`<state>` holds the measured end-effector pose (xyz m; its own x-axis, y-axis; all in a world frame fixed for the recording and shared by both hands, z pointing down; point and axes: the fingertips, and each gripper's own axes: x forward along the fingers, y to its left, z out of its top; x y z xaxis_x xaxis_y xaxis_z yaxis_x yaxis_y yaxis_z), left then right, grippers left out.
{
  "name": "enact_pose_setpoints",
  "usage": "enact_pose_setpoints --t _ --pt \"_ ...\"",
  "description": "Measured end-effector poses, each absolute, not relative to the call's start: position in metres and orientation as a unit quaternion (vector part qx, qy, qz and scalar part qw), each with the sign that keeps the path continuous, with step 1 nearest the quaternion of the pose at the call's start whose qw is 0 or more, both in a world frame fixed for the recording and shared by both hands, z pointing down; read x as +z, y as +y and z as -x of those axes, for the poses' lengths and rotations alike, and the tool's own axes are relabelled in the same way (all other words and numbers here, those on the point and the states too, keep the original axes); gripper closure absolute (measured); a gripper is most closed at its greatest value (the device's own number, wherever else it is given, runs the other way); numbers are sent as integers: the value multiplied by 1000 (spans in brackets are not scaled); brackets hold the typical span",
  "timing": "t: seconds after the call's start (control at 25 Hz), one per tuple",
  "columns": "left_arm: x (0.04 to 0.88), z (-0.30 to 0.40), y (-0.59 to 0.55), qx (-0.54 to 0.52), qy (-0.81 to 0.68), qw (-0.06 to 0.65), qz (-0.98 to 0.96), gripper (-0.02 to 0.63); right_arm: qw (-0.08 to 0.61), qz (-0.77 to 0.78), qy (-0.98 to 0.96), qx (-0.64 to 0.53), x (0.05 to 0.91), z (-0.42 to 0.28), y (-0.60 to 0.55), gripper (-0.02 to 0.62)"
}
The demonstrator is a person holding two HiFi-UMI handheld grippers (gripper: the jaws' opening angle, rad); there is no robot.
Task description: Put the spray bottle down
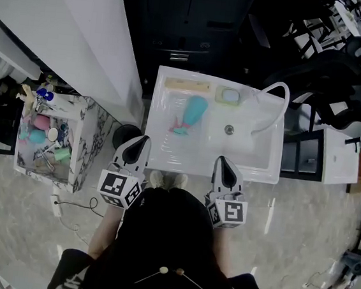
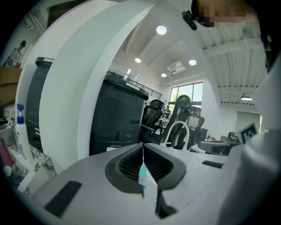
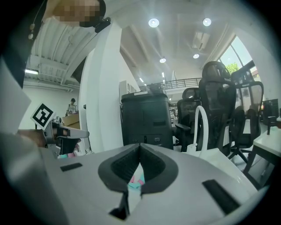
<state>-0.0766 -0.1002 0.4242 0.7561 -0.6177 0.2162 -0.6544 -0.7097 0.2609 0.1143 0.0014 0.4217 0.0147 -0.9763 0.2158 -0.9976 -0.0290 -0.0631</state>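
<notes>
A teal spray bottle (image 1: 193, 113) with a pink trigger lies on its side in the left part of the white sink (image 1: 166, 158). No gripper touches it. My left gripper (image 1: 144, 140) is shut and empty at the sink's near-left rim. Over the near rim further right, my right gripper (image 1: 222, 159) is also shut with nothing in it. In the left gripper view the jaws (image 2: 143, 147) meet, and a sliver of the teal bottle (image 2: 143, 174) shows below them. The right gripper view shows closed jaws (image 3: 140, 146) with a bit of the bottle (image 3: 136, 180) beneath.
A white curved faucet (image 1: 275, 106), a drain (image 1: 229, 130), a green-and-yellow sponge (image 1: 228, 96) and a tan bar (image 1: 187, 84) are at the sink. A marble cart (image 1: 86, 138) with several bottles stands left. Black office chairs (image 1: 342, 68) and a white desk (image 1: 334, 157) stand right.
</notes>
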Motion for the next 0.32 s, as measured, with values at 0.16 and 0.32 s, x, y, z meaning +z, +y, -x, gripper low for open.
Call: enact_pose_setpoints --t 0.16,0.32 --pt "425 77 -101 58 -348 163 -922 598 58 -709 -695 105 425 -116 0 592" --pt "426 78 -102 59 -353 164 -919 598 63 -704 -699 105 426 -115 -3 592"
